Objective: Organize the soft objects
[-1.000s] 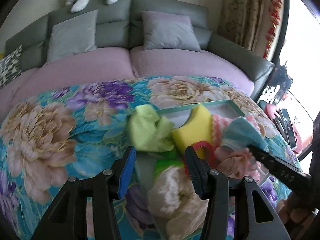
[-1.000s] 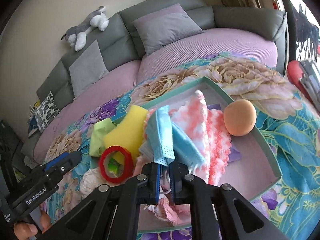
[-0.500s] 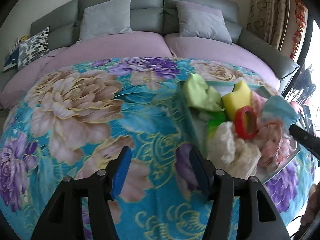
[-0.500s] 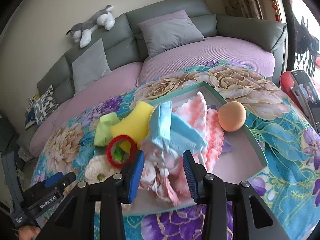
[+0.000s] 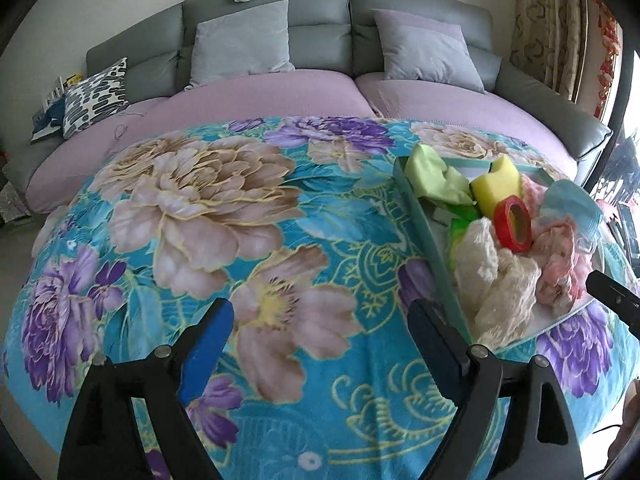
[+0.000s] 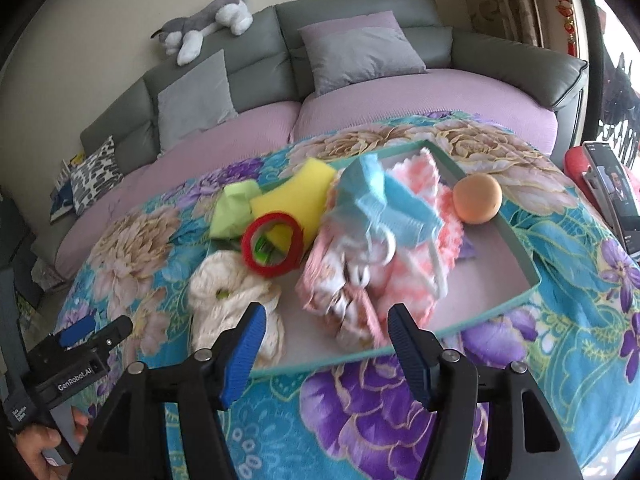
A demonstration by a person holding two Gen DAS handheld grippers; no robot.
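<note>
A teal-rimmed tray (image 6: 520,256) on the floral blanket holds a heap of soft things: a blue face mask (image 6: 384,200), a pink-white knit cloth (image 6: 416,184), a yellow sponge (image 6: 296,192), a green cloth (image 6: 232,212), a red tape ring (image 6: 272,246), a cream knit cloth (image 6: 228,300) and an orange ball (image 6: 478,199). My right gripper (image 6: 324,340) is open and empty just in front of the tray. My left gripper (image 5: 320,340) is open and empty over bare blanket, left of the tray (image 5: 420,208).
The table is covered by a turquoise floral blanket (image 5: 192,208). Behind it stands a grey-and-lilac sofa (image 5: 280,84) with cushions and a plush dog (image 6: 208,24). A red object with a phone (image 6: 608,184) lies at the right edge.
My right gripper opened, let go of the blue mask onto the heap and drew back. My left gripper pulled back and left, away from the tray.
</note>
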